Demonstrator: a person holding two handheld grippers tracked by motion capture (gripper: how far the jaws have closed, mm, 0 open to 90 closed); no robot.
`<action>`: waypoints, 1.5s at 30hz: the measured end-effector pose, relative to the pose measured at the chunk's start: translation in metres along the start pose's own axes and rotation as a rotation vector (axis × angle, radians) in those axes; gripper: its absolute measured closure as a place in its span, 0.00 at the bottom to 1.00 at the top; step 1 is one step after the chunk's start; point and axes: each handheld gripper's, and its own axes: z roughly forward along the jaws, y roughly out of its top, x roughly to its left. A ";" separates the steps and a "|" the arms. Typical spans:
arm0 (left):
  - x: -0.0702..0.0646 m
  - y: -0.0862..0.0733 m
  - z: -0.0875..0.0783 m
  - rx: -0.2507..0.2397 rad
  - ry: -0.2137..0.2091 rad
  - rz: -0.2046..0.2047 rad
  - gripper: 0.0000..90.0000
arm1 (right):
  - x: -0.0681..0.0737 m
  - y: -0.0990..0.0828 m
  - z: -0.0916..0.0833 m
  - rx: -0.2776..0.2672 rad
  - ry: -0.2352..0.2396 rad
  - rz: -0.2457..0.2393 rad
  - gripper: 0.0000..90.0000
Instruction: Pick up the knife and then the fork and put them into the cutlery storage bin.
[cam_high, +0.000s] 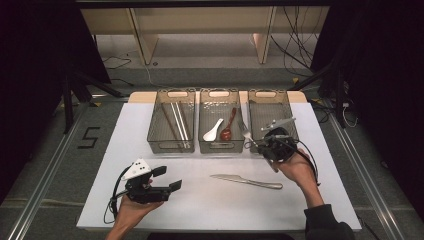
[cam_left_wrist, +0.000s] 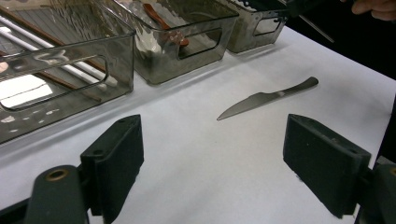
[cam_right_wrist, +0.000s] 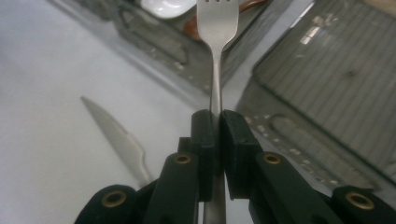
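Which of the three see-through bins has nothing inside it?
The smoky clear plastic bin on the right, by the right tool holding the silver fork. The middle bin holds spoons and the left bin holds chopsticks.

A white worktop (cam_high: 200, 200) stands on grey carpet floor (cam_high: 45, 165); black curtains (cam_high: 35, 45) darken both sides. At the far end, a pale wooden shelf unit (cam_high: 200, 22) stands with loose cables (cam_high: 295, 45) at right; a black "5" (cam_high: 89, 137) marks the floor at left.

The fork (cam_right_wrist: 215, 28) clamped in the right gripper (cam_right_wrist: 217, 122) is smooth, shiny metal; the pads (cam_right_wrist: 233, 140) are matt black. Left of it lies a glossy metal knife (cam_right_wrist: 119, 135) on matt white tabletop (cam_high: 200, 200). Beyond, the bins (cam_high: 270, 118) look like smoky, glossy plastic.
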 end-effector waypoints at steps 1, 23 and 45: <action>0.000 0.000 -0.001 -0.002 0.001 -0.002 0.22 | -0.004 0.003 0.000 -0.002 -0.007 0.008 0.94; 0.001 0.000 -0.003 -0.029 0.008 -0.007 0.22 | -0.060 0.039 0.006 -0.004 -0.128 0.104 0.94; 0.001 0.000 -0.004 -0.034 0.007 -0.006 0.22 | -0.085 0.056 0.037 0.043 -0.174 0.175 0.93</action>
